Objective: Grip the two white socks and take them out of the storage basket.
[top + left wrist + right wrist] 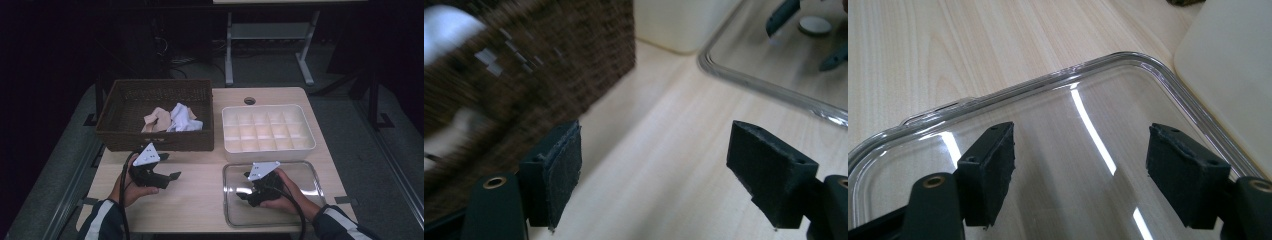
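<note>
Table with two open hand-held grippers

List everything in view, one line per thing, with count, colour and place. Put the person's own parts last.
table: one, light wood, carries everything.
wicker basket: one, dark brown, far left of the table.
cloths: a few, beige and white, crumpled inside the basket; exact count unclear.
divided tray: one, white, many empty compartments, far right.
clear lid: one, transparent, near right, in front of the tray.
desk legs: white, on the floor beyond the table.
left tool: one, black, jaws open and empty, above the table beside the basket.
right tool: one, black, jaws open and empty, over the lid.
hands: two, one per tool; dark sleeves with white stripes.
</note>
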`<state>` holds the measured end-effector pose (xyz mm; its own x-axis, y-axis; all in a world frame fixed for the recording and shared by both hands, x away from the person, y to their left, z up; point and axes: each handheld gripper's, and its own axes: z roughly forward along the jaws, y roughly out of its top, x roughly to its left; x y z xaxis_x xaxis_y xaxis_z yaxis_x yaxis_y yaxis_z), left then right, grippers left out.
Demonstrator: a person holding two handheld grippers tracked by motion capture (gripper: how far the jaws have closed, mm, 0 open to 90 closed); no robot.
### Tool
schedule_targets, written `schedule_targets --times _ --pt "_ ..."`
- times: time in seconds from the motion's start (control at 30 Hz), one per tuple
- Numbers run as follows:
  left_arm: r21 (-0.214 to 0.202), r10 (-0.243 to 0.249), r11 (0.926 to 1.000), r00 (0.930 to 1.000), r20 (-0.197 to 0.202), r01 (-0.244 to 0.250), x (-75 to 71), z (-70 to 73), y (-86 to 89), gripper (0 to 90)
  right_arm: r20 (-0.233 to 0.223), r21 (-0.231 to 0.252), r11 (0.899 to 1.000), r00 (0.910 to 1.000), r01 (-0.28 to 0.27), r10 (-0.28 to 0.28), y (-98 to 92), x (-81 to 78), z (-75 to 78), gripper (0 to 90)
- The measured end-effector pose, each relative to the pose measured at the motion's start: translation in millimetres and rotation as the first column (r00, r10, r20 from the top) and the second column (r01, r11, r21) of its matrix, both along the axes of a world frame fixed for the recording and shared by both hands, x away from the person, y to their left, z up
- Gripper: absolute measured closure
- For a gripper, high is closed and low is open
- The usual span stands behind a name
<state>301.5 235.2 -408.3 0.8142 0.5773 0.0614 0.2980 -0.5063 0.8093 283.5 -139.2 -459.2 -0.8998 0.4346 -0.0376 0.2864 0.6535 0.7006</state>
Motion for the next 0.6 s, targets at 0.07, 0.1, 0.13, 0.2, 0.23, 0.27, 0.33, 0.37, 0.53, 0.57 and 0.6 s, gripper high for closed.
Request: schedule_targets --times 0.07,0.1,0.13,0.2,0.23,0.27,0.33,0.37,0.53,0.57,0.6 --pt "-0.008 0.009 0.9999 0.9991 0.041 -0.008 1.1 12.9 2.8 21.7 -0.003 0.002 1.000 1.0000 0.002 -0.002 -0.1 -0.1 0.2 26.9" --pt "-0.025 0.026 0.9994 0.9973 0.068 -0.025 2.6 20.1 4.1 22.2 -0.007 0.003 1.000 1.0000 0.003 -0.003 -0.5 0.1 0.2 26.9" --pt "-0.032 0.035 0.9990 0.9956 0.087 -0.032 5.7 27.7 5.9 23.2 -0.013 0.006 1.000 0.9999 0.008 -0.008 -0.6 0.2 0.1 26.9" --pt "-0.032 0.043 0.9987 0.9933 0.107 -0.039 12.9 41.8 7.4 23.2 -0.014 0.007 1.000 0.9998 0.010 -0.010 -1.2 1.6 -0.8 26.9" --pt "-0.020 0.046 0.9989 0.9916 0.121 -0.044 17.0 47.8 7.0 23.3 -0.023 0.009 1.000 0.9996 0.017 -0.017 -1.3 1.3 -0.8 26.9" --pt "-0.011 0.046 0.9989 0.9905 0.129 -0.045 22.1 53.2 6.1 23.3 -0.016 0.007 1.000 0.9998 0.015 -0.015 -1.9 1.8 -1.3 26.9" --pt "-0.010 0.050 0.9987 0.9906 0.127 -0.050 33.6 62.3 4.3 23.3 -0.024 0.011 1.000 0.9996 0.017 -0.017 -2.9 1.6 -1.0 26.9" --pt "-0.001 0.053 0.9986 0.9908 0.125 -0.053 40.1 65.2 2.7 23.3 -0.022 0.010 1.000 0.9996 0.017 -0.017 -3.6 1.9 -1.0 26.9" --pt "0.054 0.067 0.9959 0.9921 0.106 -0.073 73.9 72.2 -5.2 23.3 -0.040 0.026 0.999 0.9987 0.032 -0.031 -5.6 1.0 0.4 26.8" --pt "0.065 0.068 0.9951 0.9943 0.082 -0.074 83.6 72.9 -7.1 23.2 -0.040 0.023 0.999 0.9988 0.031 -0.030 -5.9 0.9 0.3 26.8" --pt "0.080 0.066 0.9941 0.9950 0.075 -0.072 89.5 73.0 -8.6 23.2 -0.033 0.014 1.000 0.9992 0.023 -0.022 -6.9 1.4 -0.1 26.7"
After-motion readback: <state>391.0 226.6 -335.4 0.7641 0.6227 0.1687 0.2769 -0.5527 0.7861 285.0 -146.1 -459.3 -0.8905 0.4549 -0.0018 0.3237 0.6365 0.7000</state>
